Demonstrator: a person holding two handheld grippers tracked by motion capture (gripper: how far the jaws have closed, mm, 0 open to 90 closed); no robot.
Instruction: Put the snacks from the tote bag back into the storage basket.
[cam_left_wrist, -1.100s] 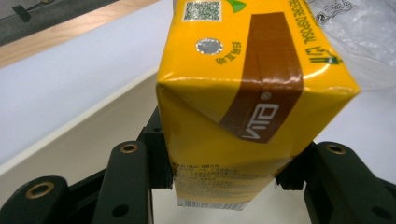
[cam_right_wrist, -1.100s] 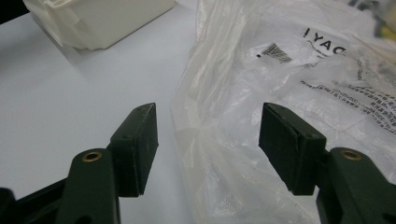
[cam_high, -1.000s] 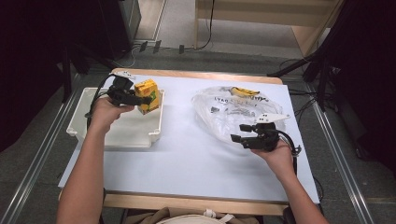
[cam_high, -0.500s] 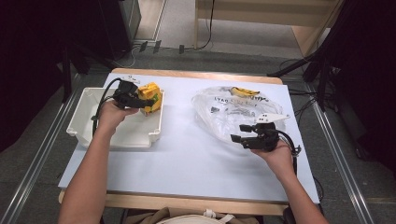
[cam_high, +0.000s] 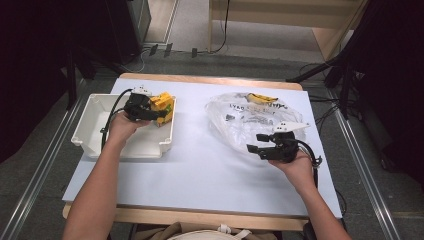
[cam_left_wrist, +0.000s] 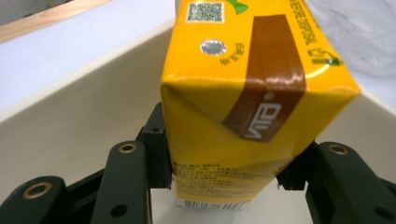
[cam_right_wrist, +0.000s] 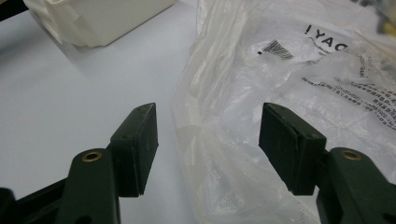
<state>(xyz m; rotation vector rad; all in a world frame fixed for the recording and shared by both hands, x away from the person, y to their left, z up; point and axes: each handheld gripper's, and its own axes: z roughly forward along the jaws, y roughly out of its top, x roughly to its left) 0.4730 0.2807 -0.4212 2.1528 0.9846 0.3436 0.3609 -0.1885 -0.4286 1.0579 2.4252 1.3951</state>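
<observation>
The counter (cam_high: 200, 170) is carrying a white bin (cam_high: 92, 131) and a plastic bag (cam_high: 250, 122). The left gripper (cam_left_wrist: 224, 172) is clamping a yellow drink carton (cam_left_wrist: 243, 93) over the bin, seemingly placing it; lowering and releasing likely follows. The right gripper (cam_right_wrist: 208, 144) is waiting with jaws spread at the bag's edge.

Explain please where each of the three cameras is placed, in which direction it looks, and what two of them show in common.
High view: above the person's side, looking forward and down on the table; both forearms, left tool and right tool show.
Left gripper view: rides on the left tool, looking along its jaws, which clamp a yellow carton over the white bin.
Right gripper view: rides on the right tool, jaws apart at the clear plastic bag.
Shared: the high view also shows carton, bin and bag.
</observation>
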